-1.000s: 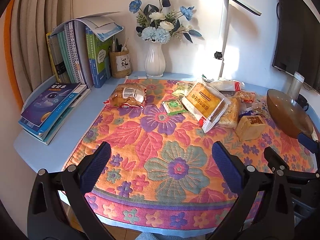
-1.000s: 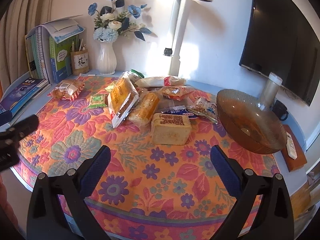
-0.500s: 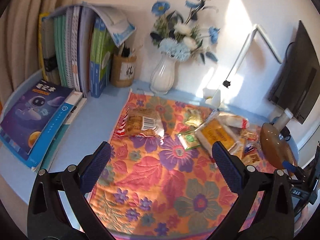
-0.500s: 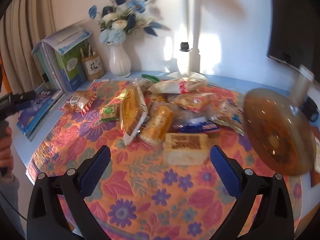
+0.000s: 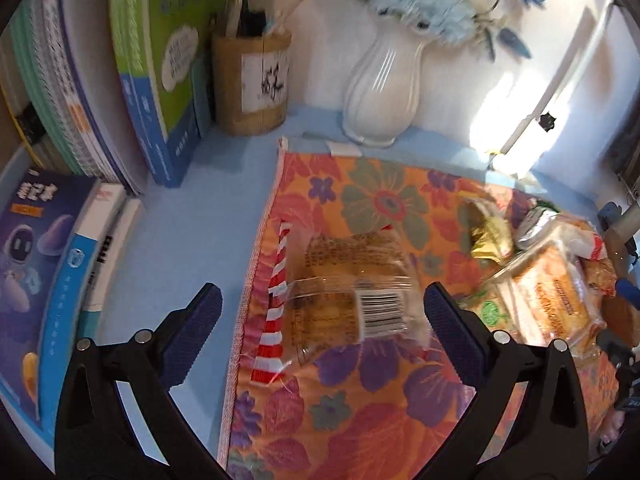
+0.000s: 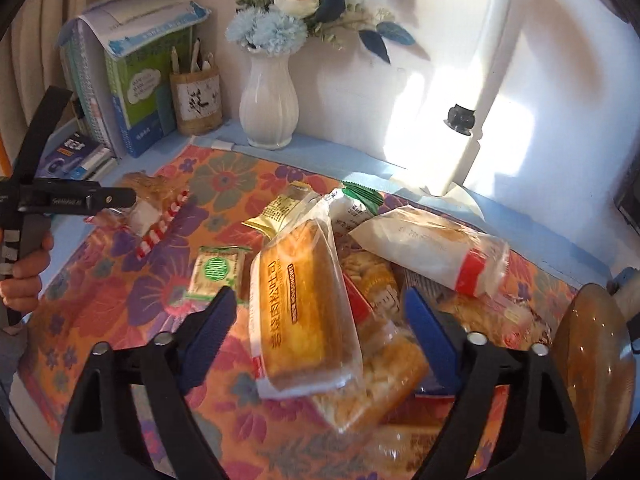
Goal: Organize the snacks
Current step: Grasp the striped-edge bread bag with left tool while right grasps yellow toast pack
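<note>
1. Books (image 5: pixel 48 264) lie flat and stand upright at the desk's left edge, beside a pen pot (image 5: pixel 252 84) and white vase (image 5: pixel 380 92) along the back edge
2. The left gripper (image 5: pixel 320 320) is spread wide around a clear red-striped snack bag (image 5: pixel 340 300) at the floral mat's (image 5: pixel 360 420) left edge, pads not touching it
3. The right gripper (image 6: pixel 316 320) gapes wide over an orange cake loaf pack (image 6: pixel 300 312) atop the snack pile mid-mat
4. A brown glass bowl (image 6: pixel 592 360) sits at the mat's right edge
</note>
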### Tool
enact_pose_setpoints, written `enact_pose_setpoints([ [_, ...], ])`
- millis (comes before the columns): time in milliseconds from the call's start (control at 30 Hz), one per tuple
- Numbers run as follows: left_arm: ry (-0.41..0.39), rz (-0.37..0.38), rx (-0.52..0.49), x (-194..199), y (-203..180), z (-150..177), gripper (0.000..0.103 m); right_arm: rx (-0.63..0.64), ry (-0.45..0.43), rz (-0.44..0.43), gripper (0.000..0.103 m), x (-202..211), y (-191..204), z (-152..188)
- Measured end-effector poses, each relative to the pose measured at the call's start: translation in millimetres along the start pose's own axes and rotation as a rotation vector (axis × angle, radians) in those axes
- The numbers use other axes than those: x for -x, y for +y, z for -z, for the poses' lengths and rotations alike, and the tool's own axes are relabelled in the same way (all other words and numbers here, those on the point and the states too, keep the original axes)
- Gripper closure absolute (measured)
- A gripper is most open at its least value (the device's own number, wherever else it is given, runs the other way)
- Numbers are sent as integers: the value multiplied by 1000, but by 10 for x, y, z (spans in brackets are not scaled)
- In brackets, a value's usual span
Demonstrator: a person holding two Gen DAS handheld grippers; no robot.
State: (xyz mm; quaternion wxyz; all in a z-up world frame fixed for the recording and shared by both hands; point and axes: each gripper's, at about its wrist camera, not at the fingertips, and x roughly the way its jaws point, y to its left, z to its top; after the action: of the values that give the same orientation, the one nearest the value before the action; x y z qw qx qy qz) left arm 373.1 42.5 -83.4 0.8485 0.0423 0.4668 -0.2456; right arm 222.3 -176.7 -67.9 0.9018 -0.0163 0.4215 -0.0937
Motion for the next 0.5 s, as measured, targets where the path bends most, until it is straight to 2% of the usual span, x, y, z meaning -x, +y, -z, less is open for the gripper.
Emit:
enact_pose_setpoints([
  [33,19,8,2,-67,10,5,3,-1,25,-6,34,-97,15,6],
  [100,60,54,3,-183,7,42,3,-7,61,-38,54,-176,35,51],
  [200,97,145,-22,-196,-93,143,3,-13,71,-102,56,-87,68,132],
  [233,111,174,-44,-170,-153,187,3,-35,85,-154,58,-46,41,165],
  [300,157,311,-111,-42,-339,343,3,-111,123,-289,69,0,-77,239],
  [333,182,367,-149,46,-449,444,3,-152,142,-344,71,13,-150,283],
  [367,188,390,-192,141,-539,533,3,-193,158,-382,71,20,-230,331],
  [400,172,373,-245,253,-620,614,3,-224,168,-398,71,20,-290,373],
  [467,87,252,-320,481,-682,712,3,-262,168,-423,69,31,-338,424],
  [500,49,210,-321,551,-651,695,3,-265,163,-425,67,49,-318,424],
])
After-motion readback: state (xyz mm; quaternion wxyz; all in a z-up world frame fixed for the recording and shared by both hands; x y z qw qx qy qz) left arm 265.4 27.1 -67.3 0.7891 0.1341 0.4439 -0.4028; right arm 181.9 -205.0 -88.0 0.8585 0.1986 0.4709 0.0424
